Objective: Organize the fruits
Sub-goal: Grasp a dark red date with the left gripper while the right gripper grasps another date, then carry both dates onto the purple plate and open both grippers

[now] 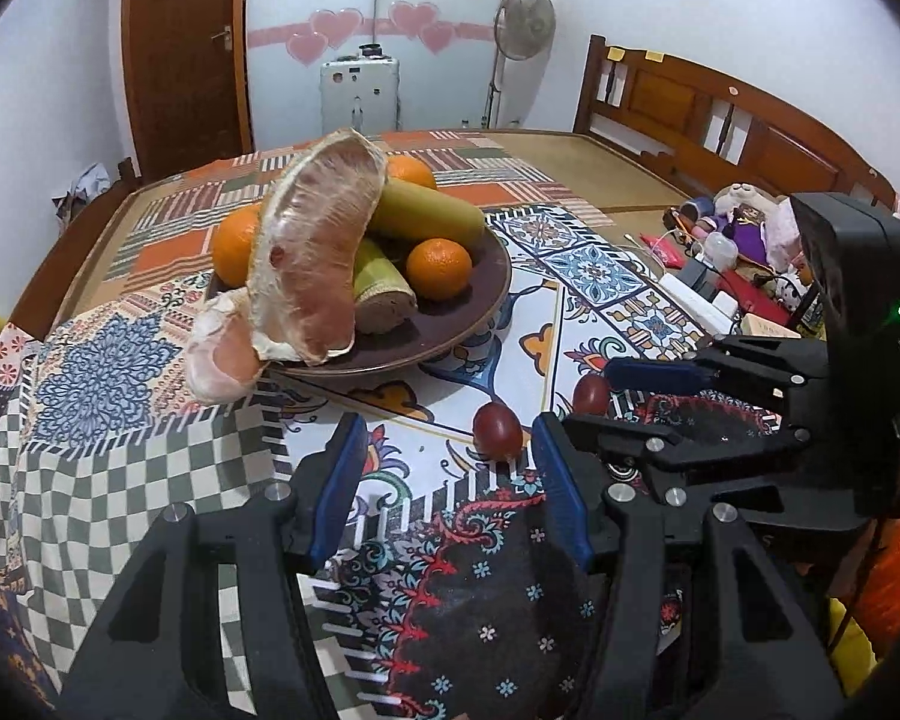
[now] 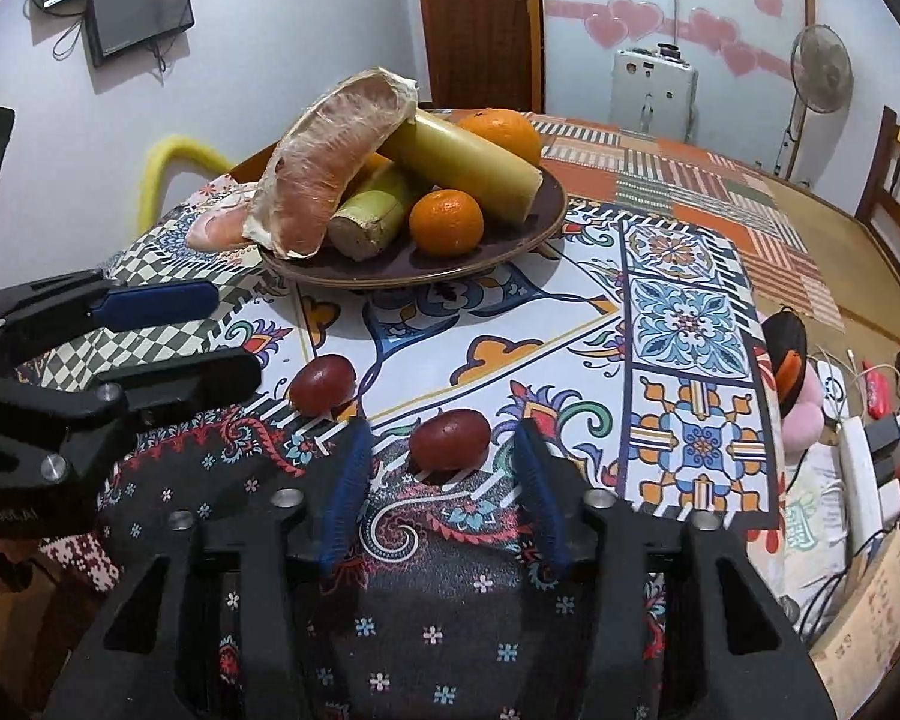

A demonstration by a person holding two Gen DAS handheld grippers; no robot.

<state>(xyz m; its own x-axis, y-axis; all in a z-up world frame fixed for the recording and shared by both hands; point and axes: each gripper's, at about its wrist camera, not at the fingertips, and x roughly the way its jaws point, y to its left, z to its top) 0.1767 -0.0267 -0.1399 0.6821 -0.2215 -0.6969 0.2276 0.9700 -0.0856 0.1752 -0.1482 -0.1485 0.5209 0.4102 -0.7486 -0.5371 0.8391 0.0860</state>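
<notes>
A brown plate (image 1: 450,324) (image 2: 510,246) holds a large pomelo wedge (image 1: 312,252) (image 2: 324,174), oranges (image 1: 439,269) (image 2: 447,222) and sugarcane pieces (image 1: 426,211) (image 2: 468,165). A second pomelo piece (image 1: 222,360) (image 2: 216,228) leans off the plate's rim onto the cloth. Two dark red grapes lie on the patterned cloth: one (image 1: 498,431) (image 2: 321,385) just ahead of my open, empty left gripper (image 1: 447,438) (image 2: 210,330), the other (image 1: 591,394) (image 2: 449,441) between the open fingers of my right gripper (image 2: 441,438) (image 1: 576,393).
The patterned cloth (image 2: 684,324) covers a raised surface on a bed. Clutter of cables, boxes and toys (image 1: 738,258) (image 2: 858,450) lies to the right. A wooden headboard (image 1: 720,114), a fan (image 2: 816,78) and a door (image 1: 180,54) stand behind.
</notes>
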